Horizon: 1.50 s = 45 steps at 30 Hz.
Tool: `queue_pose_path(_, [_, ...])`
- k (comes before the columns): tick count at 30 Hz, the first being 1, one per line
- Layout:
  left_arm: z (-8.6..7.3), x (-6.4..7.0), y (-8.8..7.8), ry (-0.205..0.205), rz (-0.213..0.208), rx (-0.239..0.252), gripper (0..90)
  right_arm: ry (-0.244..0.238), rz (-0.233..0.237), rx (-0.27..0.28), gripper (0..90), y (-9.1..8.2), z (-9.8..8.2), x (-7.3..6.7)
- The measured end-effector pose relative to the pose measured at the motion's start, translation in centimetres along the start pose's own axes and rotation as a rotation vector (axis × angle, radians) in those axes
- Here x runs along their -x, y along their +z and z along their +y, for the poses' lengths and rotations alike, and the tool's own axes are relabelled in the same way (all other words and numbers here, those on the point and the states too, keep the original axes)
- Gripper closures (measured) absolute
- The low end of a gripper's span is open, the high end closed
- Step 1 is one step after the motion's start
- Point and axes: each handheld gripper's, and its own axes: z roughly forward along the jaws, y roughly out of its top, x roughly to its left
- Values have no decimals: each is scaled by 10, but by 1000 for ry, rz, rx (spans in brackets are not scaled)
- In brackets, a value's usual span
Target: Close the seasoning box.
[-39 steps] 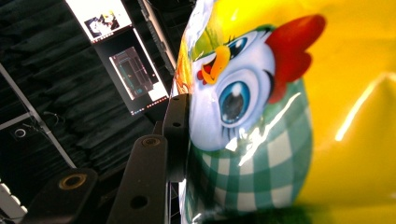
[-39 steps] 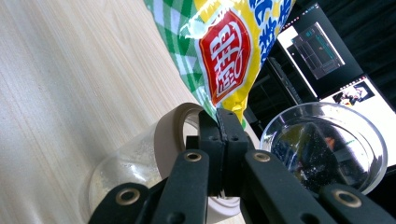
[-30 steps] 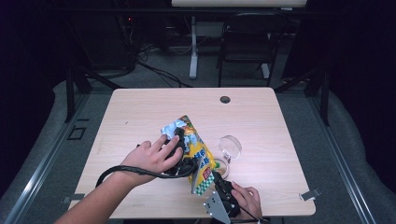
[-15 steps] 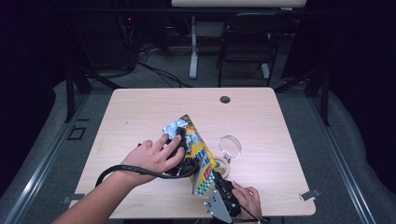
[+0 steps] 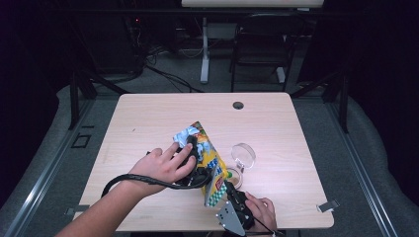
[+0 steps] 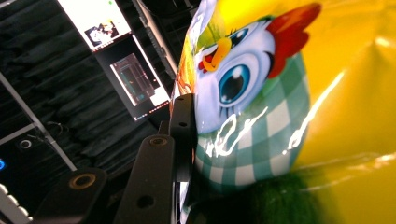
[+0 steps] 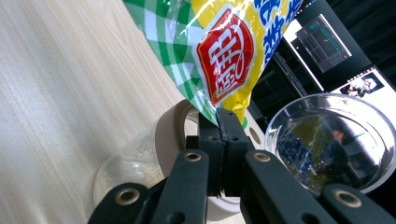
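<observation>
— Where's the snack bag (image 5: 206,160) right now?

— Up off the worktop (image 5: 296,128), near the front edge and about midway along it. It's a yellow bag with green check and a cartoon chicken, stretched on a slant between the two grippers.

— Who's got which end?

— The right gripper (image 5: 231,190) has the lower corner. In the right gripper view its fingers (image 7: 209,140) are pressed flat together with the bag's corner seam (image 7: 219,109) pinched between them. The left gripper (image 5: 190,144) is at the upper end, with the person's left hand (image 5: 163,165) wrapped over it. In the left gripper view one finger (image 6: 183,126) lies against the printed face of the bag (image 6: 280,102); its jaws have just been closing in on the bag, but I can't see the other finger, so I can't tell if the pinch is complete.

— Anything underneath?

— A clear jar (image 7: 135,175) with a beige rim sits just below the pinched corner, and a clear round lid (image 5: 243,154) lies just beside it, toward the right edge. The right hand (image 5: 259,210) sits at the front edge.
</observation>
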Motion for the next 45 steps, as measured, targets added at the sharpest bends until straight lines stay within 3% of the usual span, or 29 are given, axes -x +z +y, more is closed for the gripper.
queue_pose_path(16, [0,-2,-1,6,-35,3,743,7,14,-5,894,1,-1,1])
queue_pose_path(31, [2,-5,-3,34,-24,9,747,3,10,-17,890,1,-2,1])
queue_pose_path(35, [2,-6,-4,36,-25,11,747,23,15,0,890,2,-2,0])
queue_pose_path(39, [2,-6,-4,24,-47,3,748,14,14,-10,890,1,-2,1])
queue_pose_path(41, [3,-8,-5,47,-24,9,748,13,14,-10,889,1,-2,1])
queue_pose_path(45, [4,-8,-5,46,-36,7,749,11,17,-11,889,1,-2,1])
